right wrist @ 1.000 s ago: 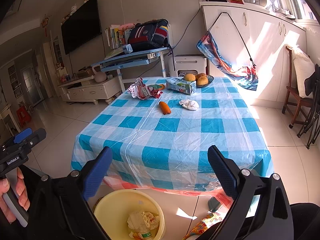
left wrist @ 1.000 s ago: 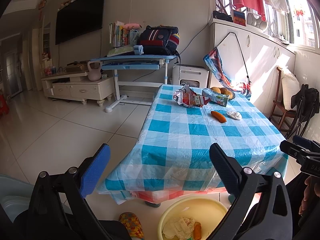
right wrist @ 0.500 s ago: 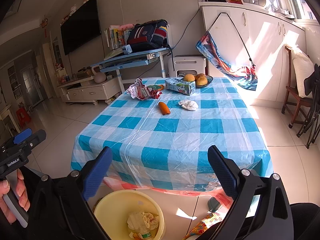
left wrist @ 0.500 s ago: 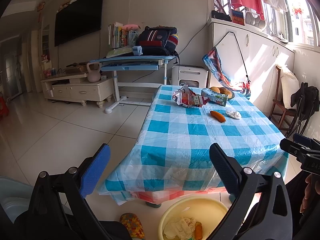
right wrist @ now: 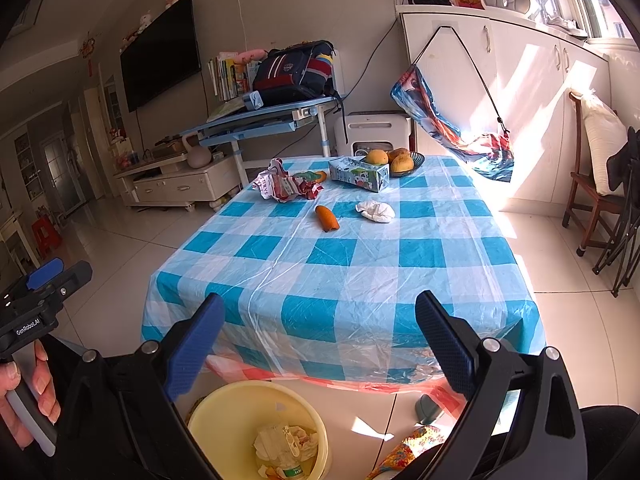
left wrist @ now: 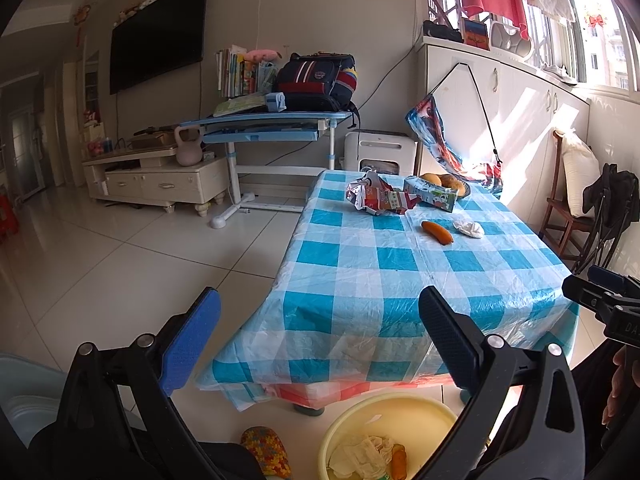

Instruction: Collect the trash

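On the blue-checked table (right wrist: 352, 276) lie an orange peel piece (right wrist: 327, 218) (left wrist: 437, 232), a crumpled white tissue (right wrist: 375, 211) (left wrist: 468, 227), a crushed red-white wrapper (right wrist: 285, 186) (left wrist: 380, 199) and a milk carton (right wrist: 359, 173) (left wrist: 431, 193). A yellow bin (right wrist: 256, 430) (left wrist: 394, 430) with trash inside stands on the floor at the table's near end. My left gripper (left wrist: 320, 332) and right gripper (right wrist: 318, 336) are both open and empty, held above the bin, well short of the trash.
A dark bowl of fruit (right wrist: 396, 159) sits at the table's far end. A wooden chair (right wrist: 592, 200) with a cushion stands right; a blue desk (right wrist: 260, 124) with a backpack and a TV cabinet (right wrist: 176, 184) lie beyond. White tiled floor (left wrist: 120, 264) stretches left.
Both views have shifted only slightly; the table looks marginally nearer. The grippers stay open and the trash has not moved.
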Tool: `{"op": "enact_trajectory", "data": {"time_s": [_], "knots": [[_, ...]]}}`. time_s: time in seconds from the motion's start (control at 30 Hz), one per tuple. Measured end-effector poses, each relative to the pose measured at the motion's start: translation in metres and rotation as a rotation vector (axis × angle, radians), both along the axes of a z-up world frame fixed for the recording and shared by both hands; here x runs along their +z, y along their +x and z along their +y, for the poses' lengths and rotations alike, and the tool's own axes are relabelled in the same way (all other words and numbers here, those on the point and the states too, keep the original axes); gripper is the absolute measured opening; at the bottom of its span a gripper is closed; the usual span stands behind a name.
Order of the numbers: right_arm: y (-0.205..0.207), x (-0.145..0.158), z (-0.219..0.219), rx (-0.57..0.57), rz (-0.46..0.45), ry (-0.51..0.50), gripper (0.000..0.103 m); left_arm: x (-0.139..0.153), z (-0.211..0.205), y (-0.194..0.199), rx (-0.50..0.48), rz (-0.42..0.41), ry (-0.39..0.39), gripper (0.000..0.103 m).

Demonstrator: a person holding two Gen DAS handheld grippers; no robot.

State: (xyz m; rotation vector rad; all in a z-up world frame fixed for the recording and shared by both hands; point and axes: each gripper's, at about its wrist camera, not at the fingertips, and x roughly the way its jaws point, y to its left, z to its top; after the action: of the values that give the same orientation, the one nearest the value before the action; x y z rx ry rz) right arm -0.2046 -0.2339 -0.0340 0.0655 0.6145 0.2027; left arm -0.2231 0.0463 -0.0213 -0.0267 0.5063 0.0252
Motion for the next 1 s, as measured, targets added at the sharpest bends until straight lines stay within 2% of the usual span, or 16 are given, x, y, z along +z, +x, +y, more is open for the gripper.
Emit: {"op": "enact_trajectory", "data": {"time_s": [1.0], "knots": [[-0.0003, 0.0004, -0.0008, -0.001, -0.002, -0.001, 0.092, -0.0007, -0.0034, -0.0013, -0.002, -0.002, 0.005, 0.096]]}}
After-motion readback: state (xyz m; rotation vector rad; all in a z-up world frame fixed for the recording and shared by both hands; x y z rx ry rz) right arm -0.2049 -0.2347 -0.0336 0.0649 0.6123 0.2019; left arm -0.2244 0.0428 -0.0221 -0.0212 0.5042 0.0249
